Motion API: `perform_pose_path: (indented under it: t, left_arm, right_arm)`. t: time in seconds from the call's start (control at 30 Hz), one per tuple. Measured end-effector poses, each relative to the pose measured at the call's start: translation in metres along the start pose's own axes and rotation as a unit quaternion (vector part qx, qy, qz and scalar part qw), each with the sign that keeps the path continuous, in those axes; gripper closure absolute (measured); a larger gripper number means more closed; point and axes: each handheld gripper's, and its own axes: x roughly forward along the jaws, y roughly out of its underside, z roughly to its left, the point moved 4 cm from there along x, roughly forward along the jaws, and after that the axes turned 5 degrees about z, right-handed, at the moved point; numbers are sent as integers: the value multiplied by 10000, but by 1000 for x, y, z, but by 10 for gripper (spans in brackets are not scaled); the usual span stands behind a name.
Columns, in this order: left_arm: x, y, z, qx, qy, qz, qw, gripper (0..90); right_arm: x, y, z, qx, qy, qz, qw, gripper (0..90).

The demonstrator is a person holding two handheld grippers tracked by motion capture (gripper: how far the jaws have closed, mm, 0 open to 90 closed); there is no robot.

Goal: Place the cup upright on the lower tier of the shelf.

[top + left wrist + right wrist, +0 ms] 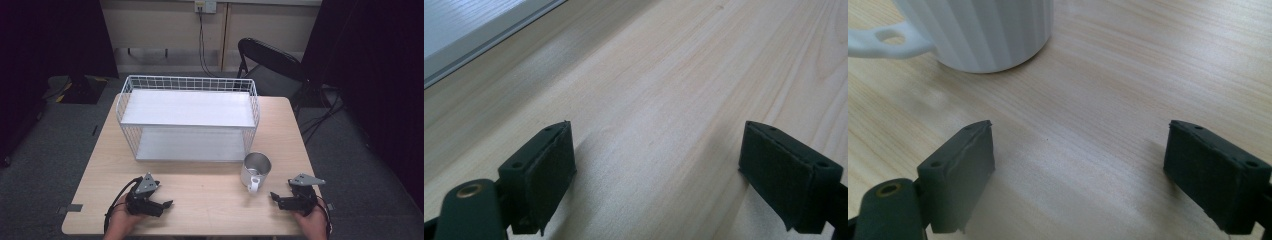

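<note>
A white ribbed mug (255, 171) stands upright on the wooden table (200, 195), its handle toward the front edge, just in front of the right end of a white wire shelf rack (189, 119). My right gripper (274, 198) rests low at the front right, open, jaws pointing left toward the mug. In the right gripper view the mug (983, 32) sits ahead and left of the open gripper (1078, 175), apart from it. My left gripper (167, 204) lies at the front left, open and holding nothing. In the left gripper view bare wood lies between the jaws of that gripper (656, 175).
The rack has two white shelf boards, and its lower board (469, 30) shows at the upper left of the left gripper view. A black folding chair (272, 65) stands behind the table's far right corner. Cables run across the grey floor at right.
</note>
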Motion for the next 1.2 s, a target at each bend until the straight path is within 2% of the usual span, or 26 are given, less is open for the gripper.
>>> perform_pose_path:
  t: [0.17, 0.23, 0.27, 0.3, 0.43, 0.53, 0.57, 0.6, 0.73, 0.77, 0.8, 0.9, 0.93, 1.2]
  left_arm:
    - [0, 0, 0, -1, 1, -1, 10000, 143]
    - [0, 0, 0, 0, 0, 1, 10000, 142]
    - [0, 0, 0, 0, 1, 0, 10000, 143]
    - [0, 0, 0, 0, 1, 0, 10000, 143]
    - [0, 0, 0, -1, 0, 1, 10000, 142]
    - [0, 0, 0, 0, 0, 0, 10000, 142]
    - [0, 0, 0, 1, 0, 1, 10000, 142]
    - [0, 0, 0, 1, 1, 0, 10000, 143]
    - [0, 0, 0, -1, 1, -1, 10000, 142]
    - [0, 0, 0, 1, 0, 0, 10000, 142]
    - [0, 0, 0, -1, 1, -1, 10000, 142]
    - [0, 0, 0, 0, 0, -1, 10000, 142]
    - [0, 0, 0, 0, 1, 0, 10000, 142]
    - [0, 0, 0, 0, 0, 0, 10000, 143]
  right_arm:
    - [0, 0, 0, -13, -12, 23, 10000, 128]
    - [-2, -1, 0, -58, -60, 101, 9999, 154]
    - [-4, -2, 2, -103, -204, 164, 9996, 177]
    - [-4, -2, 2, -103, -204, 164, 9996, 177]
    - [-16, -10, 6, -232, -412, -9, 9989, 191]
    - [-23, -17, 8, -318, -431, -105, 9985, 194]
    - [-27, -21, 10, -354, -516, -152, 9979, 194]
    - [-33, -28, 13, -491, -529, -192, 9972, 194]
    - [-40, -38, 18, -593, -710, -205, 9955, 206]
    - [-42, -41, 19, -622, -682, -185, 9956, 206]
    - [-47, -48, 22, -676, -818, -275, 9940, 224]
    - [-50, -54, 24, -709, -908, -333, 9928, 228]
    - [-54, -61, 28, -802, -1002, -368, 9910, 243]
    - [-60, -83, 40, -984, -1195, -354, 9873, 287]
